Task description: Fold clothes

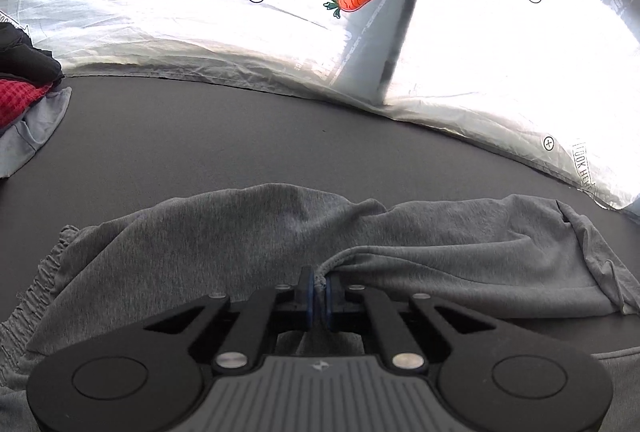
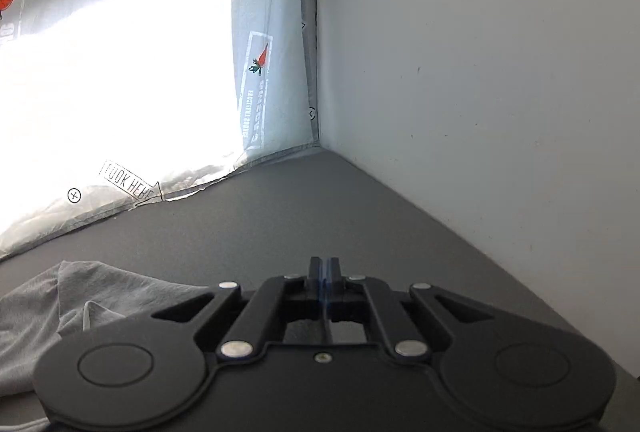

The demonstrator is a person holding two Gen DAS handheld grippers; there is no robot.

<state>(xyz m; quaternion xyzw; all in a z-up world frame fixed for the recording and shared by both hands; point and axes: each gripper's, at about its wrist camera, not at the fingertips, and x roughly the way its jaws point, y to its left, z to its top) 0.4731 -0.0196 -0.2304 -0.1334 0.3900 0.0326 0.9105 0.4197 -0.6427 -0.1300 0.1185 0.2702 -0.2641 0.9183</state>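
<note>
**Operator:** Currently, what does the work surface carry?

**Inspector:** A dark table [image 1: 208,136] runs up to a backlit white curtain [image 1: 208,28] printed with carrots; a plain wall [image 2: 480,72] closes the right side. A heap of other clothes [image 1: 24,84], black, red and pale blue, sits at the far left edge, well apart from the work.

**Operator:** Locate the garment.

**Inspector:** The grey garment [image 1: 248,232] lies crumpled across the near table, its long axis running left to right in the left wrist view. A gathered, elastic-looking band shows at its left end.

**Operator:** State of the grippers?

**Inspector:** The left gripper [image 1: 319,296] is clamped on a hemmed edge of the garment; the cloth bunches between its blue pads [image 1: 308,292]. The right gripper [image 2: 325,284] has its jaws pressed together. No cloth shows between them, and bare table lies ahead; whether a thin edge is caught below the tips cannot be told.

**Operator:** Which relation governs the coming move?

**Inspector:** In the right wrist view the garment [image 2: 52,308] lies wholly to the left of the jaws. Judgement: only the left hand surely holds cloth, so a fold along the long axis depends on confirming the right-hand grip.
</note>
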